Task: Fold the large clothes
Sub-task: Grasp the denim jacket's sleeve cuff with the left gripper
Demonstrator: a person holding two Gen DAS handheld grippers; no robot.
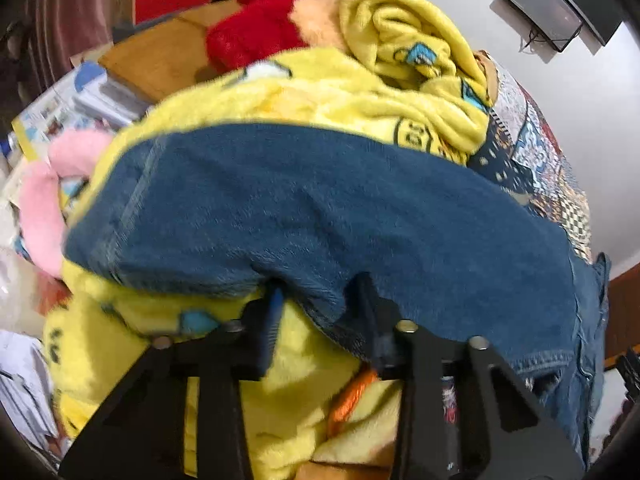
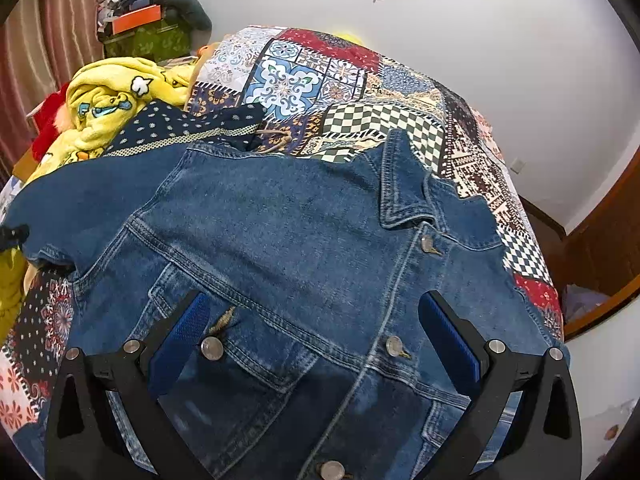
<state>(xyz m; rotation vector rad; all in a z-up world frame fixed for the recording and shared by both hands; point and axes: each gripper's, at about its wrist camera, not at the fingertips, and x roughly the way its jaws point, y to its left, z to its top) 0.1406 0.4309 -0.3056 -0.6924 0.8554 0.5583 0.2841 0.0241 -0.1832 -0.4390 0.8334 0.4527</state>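
- The left gripper (image 1: 320,300), at the lower middle of the left wrist view, has its two black fingers drawn in on the edge of the sleeve (image 1: 312,216) of a blue denim jacket; a fold of that cloth bulges between the blue pads, which pinch it.
- No earlier view is at hand, so only this pinch can be told.
- The sleeve runs across the middle of that frame, lying over a fluffy yellow cartoon-print blanket (image 1: 320,92).
- Above the blanket, at the upper middle, sits a red plush toy (image 1: 256,28); a pink plush piece (image 1: 44,200) shows at the left edge.
- The right gripper (image 2: 316,324), low in the right wrist view, stands spread wide, its blue ribbed pads (image 2: 182,340) hovering over the jacket's buttoned front with nothing between them.
- The blue denim jacket (image 2: 280,232) lies front up across the middle of this frame, collar toward the upper right, on a patchwork quilt (image 2: 340,92).
- A white wall (image 2: 500,40) fills the upper right.
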